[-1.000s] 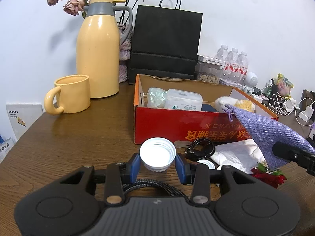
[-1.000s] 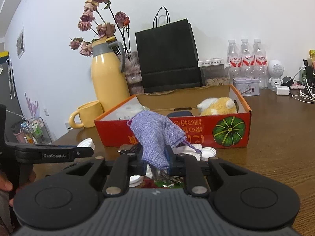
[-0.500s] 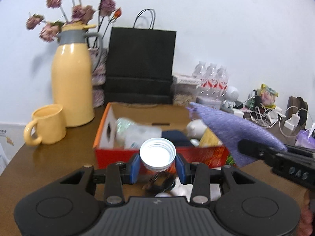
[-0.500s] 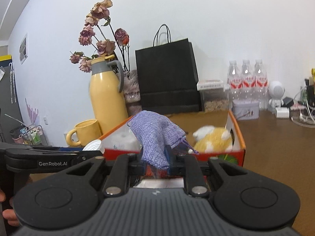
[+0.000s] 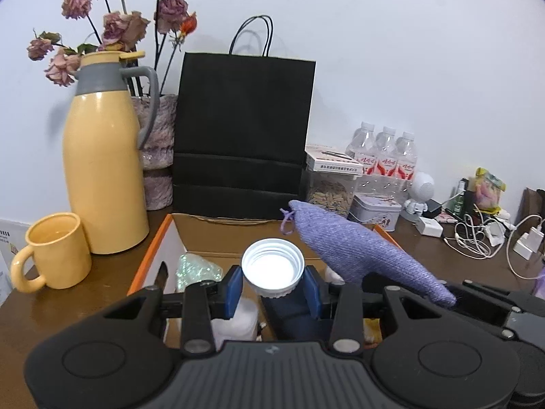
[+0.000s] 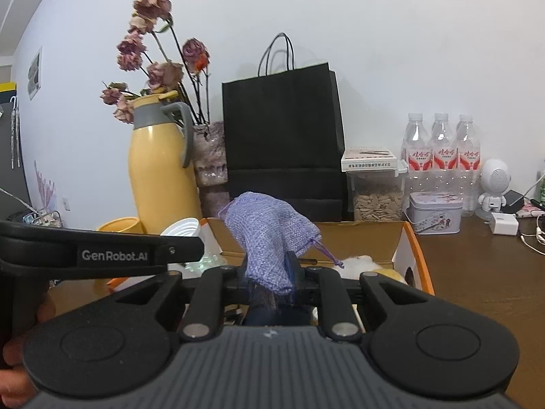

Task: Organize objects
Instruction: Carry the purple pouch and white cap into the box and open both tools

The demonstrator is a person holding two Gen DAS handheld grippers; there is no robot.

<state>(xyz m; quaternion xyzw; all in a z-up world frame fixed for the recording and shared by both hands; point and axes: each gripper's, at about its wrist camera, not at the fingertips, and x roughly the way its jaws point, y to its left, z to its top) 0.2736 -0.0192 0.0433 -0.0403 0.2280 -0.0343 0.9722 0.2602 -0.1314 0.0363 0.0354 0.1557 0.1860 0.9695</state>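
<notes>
1. A brown tabletop [image 5: 85,303] stood against a white wall, with a yellow jug [image 5: 102,177], a yellow mug [image 5: 54,252] and a black paper bag [image 5: 243,129].
2. The left tongs [image 5: 272,289] were clamped on a white cap [image 5: 272,267], held above the open cardboard box [image 5: 218,235].
3. The right tongs [image 6: 270,272] pinched a purple pouch [image 6: 269,235], also over the box.

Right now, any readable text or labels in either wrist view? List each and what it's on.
"GenRobot.AI": on the side of the left hand-held gripper, seen in the right wrist view.
Red labels on the three water bottles: characters too blurred to read.
Print on the white box atop the seed jar: too small to read.
Decorated tin: pictures only, no legible words.
</notes>
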